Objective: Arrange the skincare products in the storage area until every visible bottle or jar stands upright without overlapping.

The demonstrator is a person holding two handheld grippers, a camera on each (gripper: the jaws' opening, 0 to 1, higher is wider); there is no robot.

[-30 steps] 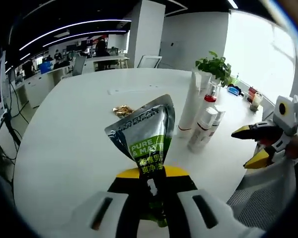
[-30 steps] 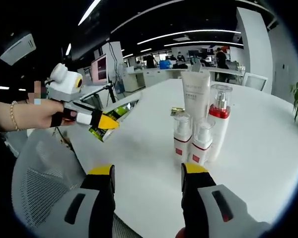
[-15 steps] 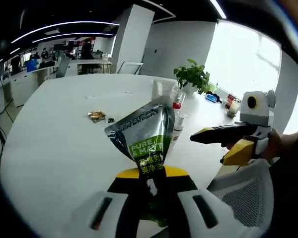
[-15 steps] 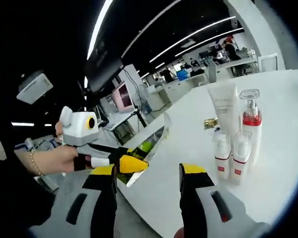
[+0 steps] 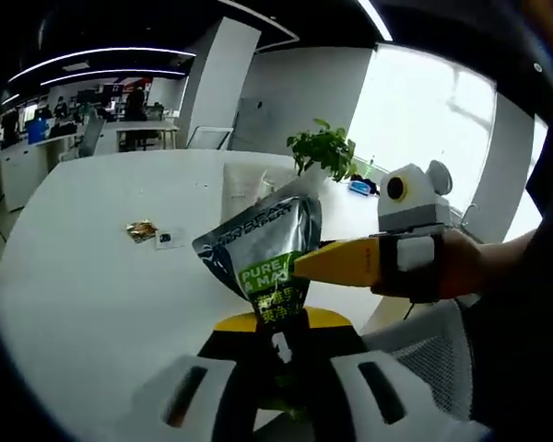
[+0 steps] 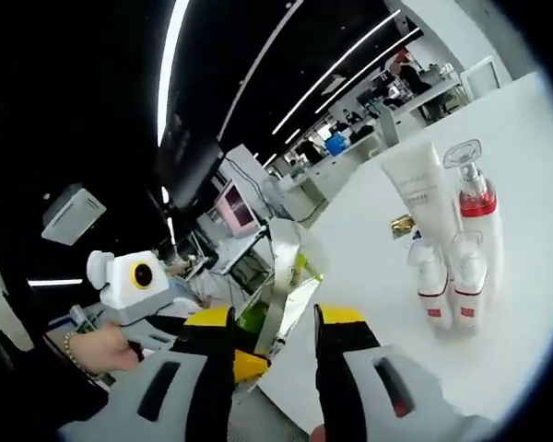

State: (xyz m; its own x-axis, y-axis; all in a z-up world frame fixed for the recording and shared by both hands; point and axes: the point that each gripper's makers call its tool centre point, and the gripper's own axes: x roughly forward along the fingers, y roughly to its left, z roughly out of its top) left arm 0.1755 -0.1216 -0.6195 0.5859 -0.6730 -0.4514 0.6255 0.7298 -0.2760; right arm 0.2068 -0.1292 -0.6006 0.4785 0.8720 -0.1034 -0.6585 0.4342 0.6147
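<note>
I am holding a silver and green pouch (image 5: 267, 253) in my left tool (image 5: 275, 345). The tool is squeezing the bottom of the pouch, and the pouch is sticking up in the middle of the left gripper view, above the white counter (image 5: 92, 276). My right tool (image 5: 336, 262) is coming in from the right side of that view, and its yellow tip is touching the pouch's right edge. A hand (image 5: 461, 267) is holding it.

In the right gripper view, my right tool (image 6: 272, 322) is spread apart, with the pouch (image 6: 281, 285) standing edge-on between its two yellow tips. I cannot tell if either tip is pressing on it. The left tool (image 6: 244, 364) is showing at the lower left, with a hand (image 6: 101, 350) behind it.

On the right side of that view, the other products are standing upright on the counter (image 6: 525, 304). A white tube (image 6: 415, 189) and a clear pump bottle (image 6: 475, 198) with a red band are standing side by side. Two small white bottles (image 6: 452, 281) with red labels are standing close in front of them.

In the left gripper view, a small gold packet (image 5: 140, 228) is lying on the counter on the left, and a green plant (image 5: 324, 147) is sitting near the top middle.
</note>
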